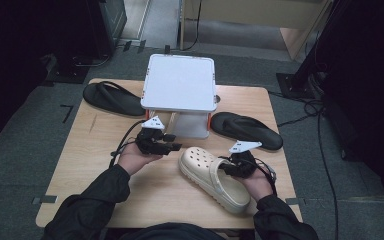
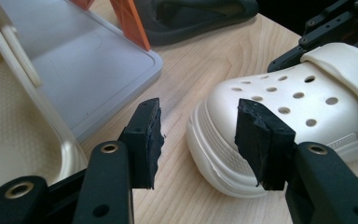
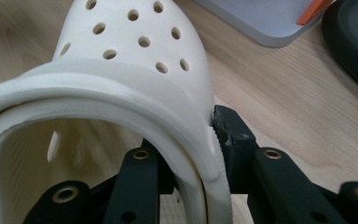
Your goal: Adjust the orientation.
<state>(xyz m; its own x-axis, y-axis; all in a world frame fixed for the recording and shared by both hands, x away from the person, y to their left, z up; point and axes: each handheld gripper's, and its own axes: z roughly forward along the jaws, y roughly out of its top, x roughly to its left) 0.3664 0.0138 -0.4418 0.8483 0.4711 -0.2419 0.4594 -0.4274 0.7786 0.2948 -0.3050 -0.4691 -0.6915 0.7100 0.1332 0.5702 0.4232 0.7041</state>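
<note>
A: Clog (image 1: 211,175), cream, on the wooden table (image 1: 95,150), near side, right of centre. Long axis runs diagonally: holed toe toward the upper left, near the white rack (image 1: 180,82), heel toward the lower right corner by the person's right hand.

B: Right gripper (image 1: 237,166)?

A: At the clog's heel end. In the right gripper view one jaw sits inside the opening, the other outside, pad against the side wall where the strap joins. Clamped on the rim.

B: Left gripper (image 1: 166,146)?

A: Jaws wide apart, nothing between them. In the left gripper view the pads (image 2: 145,140) frame the clog's toe (image 2: 261,116) but stand short of it, apart.

B: Any brand, writing?

A: None readable on the clog, rack or the two black flip-flops (image 1: 112,97) (image 1: 247,129).

B: Hidden bits?

A: Clog's heel and strap are partly under the right gripper and hand in the high view. The inner jaw's pad is behind the rim, so can't see its contact. A second cream shoe (image 2: 14,121) sits at the left edge of the left gripper view, cut off. The rack's lower shelf is mostly covered by its top.
</note>
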